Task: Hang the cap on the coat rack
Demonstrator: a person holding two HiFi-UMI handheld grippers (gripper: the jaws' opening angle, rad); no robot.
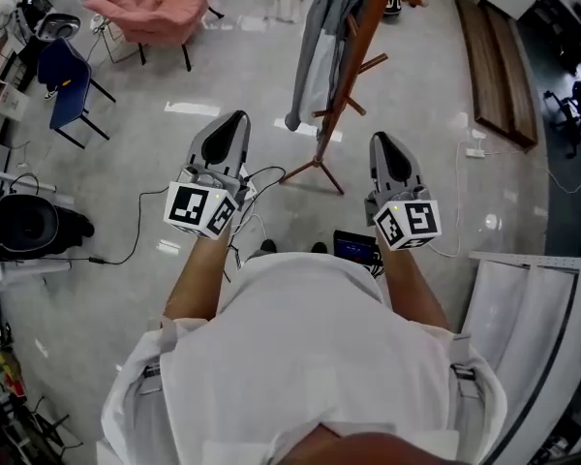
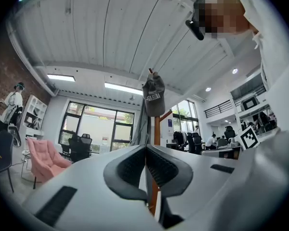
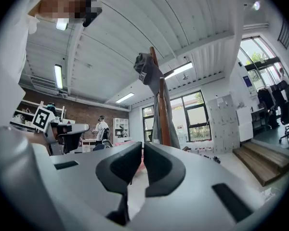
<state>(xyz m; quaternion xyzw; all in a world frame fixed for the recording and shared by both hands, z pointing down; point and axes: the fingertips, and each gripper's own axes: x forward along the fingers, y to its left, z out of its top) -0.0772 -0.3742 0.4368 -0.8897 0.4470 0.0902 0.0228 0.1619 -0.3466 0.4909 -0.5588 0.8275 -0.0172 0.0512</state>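
A dark grey cap with white lettering hangs on the top peg of the wooden coat rack. It also shows in the right gripper view as the cap on the rack. In the head view the rack stands on the floor ahead of me, with a grey garment hanging from it. My left gripper and right gripper are held side by side short of the rack, both pointing at it. The left gripper is shut and holds nothing. The right gripper is also shut and holds nothing.
A pink armchair and a blue chair stand to the far left. Wooden steps run along the far right. Cables lie on the floor by a black device. A white sheet hangs at my right.
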